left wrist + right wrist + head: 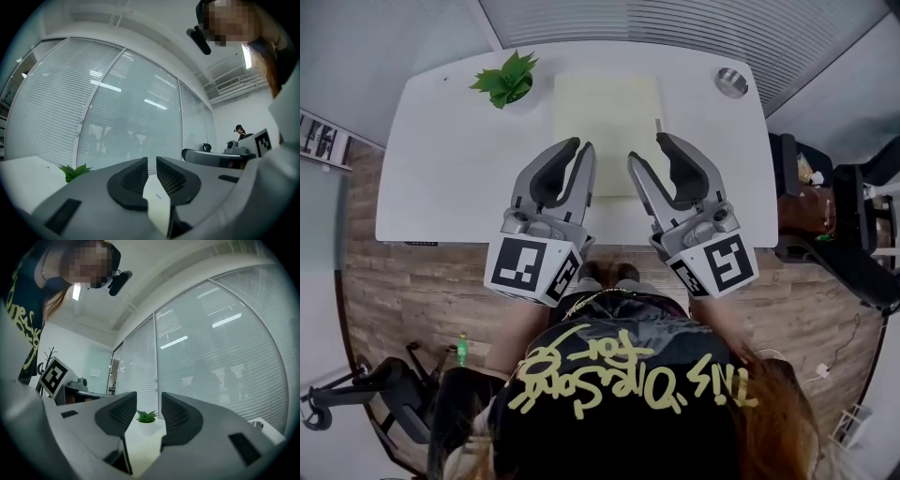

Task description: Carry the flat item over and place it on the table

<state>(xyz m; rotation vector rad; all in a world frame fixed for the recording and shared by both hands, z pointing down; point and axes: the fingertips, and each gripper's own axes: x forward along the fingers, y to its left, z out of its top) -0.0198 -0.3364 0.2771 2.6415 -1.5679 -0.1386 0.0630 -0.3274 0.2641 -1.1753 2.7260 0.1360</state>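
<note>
The flat item (605, 108) is a pale yellow-green sheet lying on the white table (441, 178), at its middle. Its near edge is hidden behind my grippers. Both are held side by side above the table's front edge and point toward the sheet. My left gripper (581, 145) (152, 159) has only a narrow gap between its jaws and nothing in it. My right gripper (649, 146) (149, 393) stands wider open, also with nothing between its jaws. Neither touches the sheet.
A small potted plant (508, 80) (146, 416) stands at the table's back left, and a round metal dish (731, 82) at the back right. Dark chairs and bags (825, 216) crowd the right side. An office chair base (356, 394) and a green bottle (461, 349) are on the wood floor.
</note>
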